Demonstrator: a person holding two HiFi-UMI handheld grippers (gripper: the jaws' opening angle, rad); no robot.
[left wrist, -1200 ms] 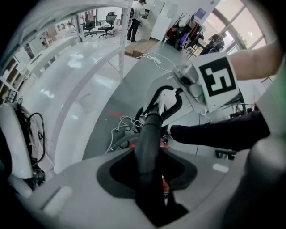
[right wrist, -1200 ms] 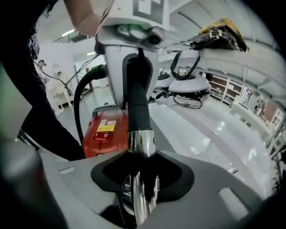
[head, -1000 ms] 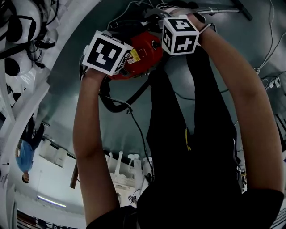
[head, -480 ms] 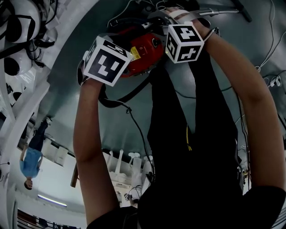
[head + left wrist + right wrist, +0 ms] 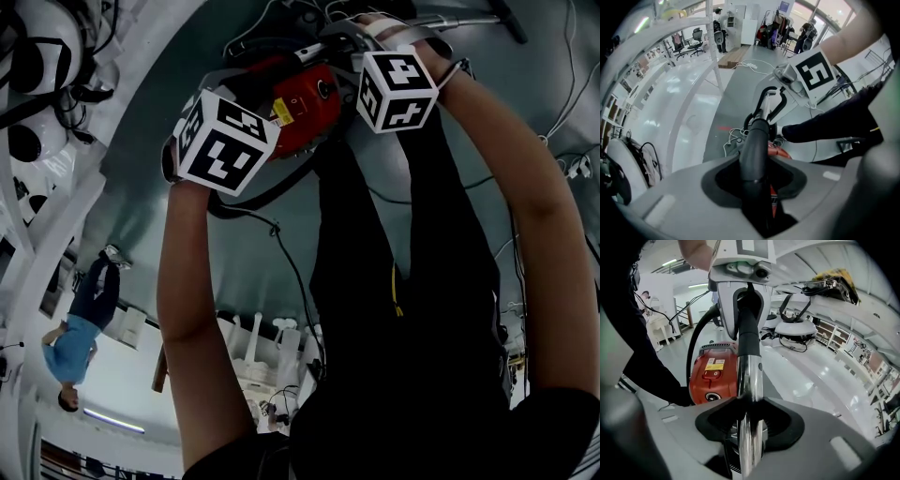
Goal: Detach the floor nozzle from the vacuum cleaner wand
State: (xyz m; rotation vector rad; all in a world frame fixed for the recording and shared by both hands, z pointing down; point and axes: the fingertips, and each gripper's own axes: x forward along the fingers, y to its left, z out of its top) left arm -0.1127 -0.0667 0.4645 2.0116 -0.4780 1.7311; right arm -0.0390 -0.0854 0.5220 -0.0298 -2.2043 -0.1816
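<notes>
Big bright hall, glossy pale grey floor [image 5: 684, 93] all over. White curved metal frames [image 5: 715, 56] arch over it, black office chairs [image 5: 696, 35] sit at the back, loose white cables [image 5: 750, 64] trail around, and a ceiling strip light [image 5: 670, 262] is on.

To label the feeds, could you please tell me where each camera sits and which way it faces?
Head view: on the person's head, facing steeply down at the red vacuum cleaner; both forearms show.
Left gripper view: on the left gripper, looking along jaws closed on the wand's dark section; right forearm shows.
Right gripper view: on the right gripper, looking along jaws closed on the chrome wand; trouser leg shows.
Shared: both gripper views show the red vacuum cleaner.
</notes>
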